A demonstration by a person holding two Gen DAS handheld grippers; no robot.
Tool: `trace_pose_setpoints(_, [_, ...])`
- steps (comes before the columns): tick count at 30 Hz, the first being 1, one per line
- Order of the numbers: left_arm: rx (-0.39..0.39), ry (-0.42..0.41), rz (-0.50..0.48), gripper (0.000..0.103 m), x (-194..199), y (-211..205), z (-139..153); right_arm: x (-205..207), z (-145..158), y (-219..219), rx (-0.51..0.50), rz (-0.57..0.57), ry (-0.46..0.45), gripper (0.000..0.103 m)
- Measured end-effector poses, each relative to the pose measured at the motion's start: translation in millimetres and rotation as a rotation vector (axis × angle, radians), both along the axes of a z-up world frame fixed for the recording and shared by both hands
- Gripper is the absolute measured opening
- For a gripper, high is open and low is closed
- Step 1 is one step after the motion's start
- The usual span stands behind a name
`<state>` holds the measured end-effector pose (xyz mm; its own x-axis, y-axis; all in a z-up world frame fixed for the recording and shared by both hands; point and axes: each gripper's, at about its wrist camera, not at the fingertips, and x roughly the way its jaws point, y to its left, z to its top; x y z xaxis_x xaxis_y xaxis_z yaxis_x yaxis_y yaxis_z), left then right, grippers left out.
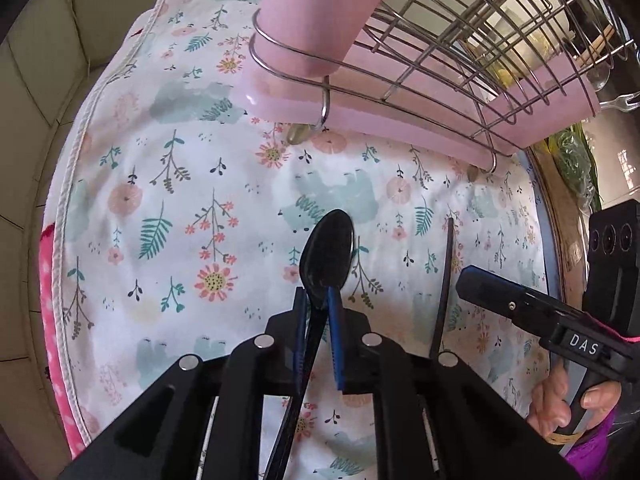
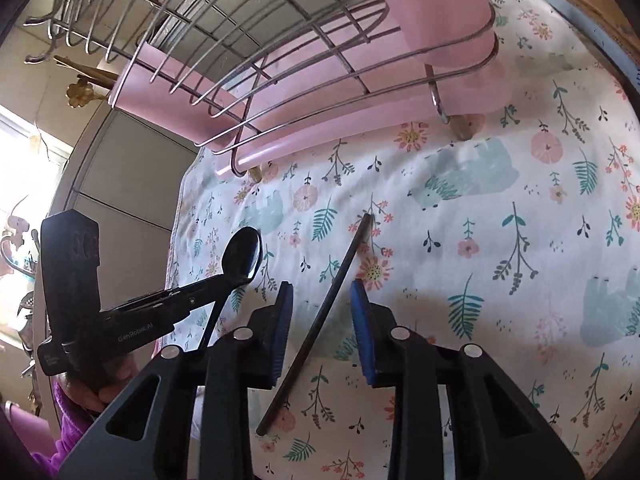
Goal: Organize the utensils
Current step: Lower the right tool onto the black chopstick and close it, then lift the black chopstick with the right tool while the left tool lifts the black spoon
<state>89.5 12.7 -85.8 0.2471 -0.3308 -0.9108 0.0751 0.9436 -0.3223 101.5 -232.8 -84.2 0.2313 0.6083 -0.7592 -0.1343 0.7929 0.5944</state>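
Note:
My left gripper (image 1: 318, 300) is shut on a black spoon (image 1: 328, 252), gripping its neck with the bowl pointing forward above the floral cloth (image 1: 180, 200). The spoon (image 2: 242, 254) and left gripper (image 2: 208, 284) also show in the right wrist view. A black chopstick (image 2: 320, 320) lies on the cloth between the fingers of my right gripper (image 2: 322, 292), which is open around it without touching it. The chopstick also shows in the left wrist view (image 1: 444, 284), with the right gripper (image 1: 476, 280) beside it.
A wire dish rack (image 1: 440, 52) on a pink tray (image 1: 400, 120) stands at the far side of the cloth; it also shows in the right wrist view (image 2: 240, 60). A pink upright holder (image 1: 316, 12) sits in the rack's corner. Tiled wall lies to the left.

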Motion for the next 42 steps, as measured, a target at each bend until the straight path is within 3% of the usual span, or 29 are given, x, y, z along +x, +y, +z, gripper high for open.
trace_pose_setpoints(9, [0.025,0.035,-0.065,0.014,9.2,-11.9,-5.5,13.2,-12.2,12.2,0.001,-0.008,0.112,0.026])
trace_pose_setpoints(16, [0.036,0.038,-0.081,0.014,13.1,-13.5,-6.9,20.9,-11.5,14.9,-0.045,-0.021,0.131,0.025])
trace_pose_setpoints(19, [0.054,0.034,-0.082,0.014,13.7,-19.4,-8.0,24.6,-13.4,23.6,-0.104,-0.022,0.103,0.01])
trace_pose_setpoints(23, [0.066,0.015,-0.075,0.012,10.8,-22.7,-7.3,20.6,-11.6,30.1,-0.127,-0.015,0.053,0.01])
trace_pose_setpoints(27, [0.05,-0.03,-0.062,0.007,-0.4,-22.9,-3.5,8.3,-7.5,24.4,-0.086,-0.037,0.011,0.009])
trace_pose_setpoints(42, [0.027,-0.328,0.065,0.005,-60.9,-29.7,60.2,-45.0,56.6,1.5,-0.124,-0.079,-0.3,0.009])
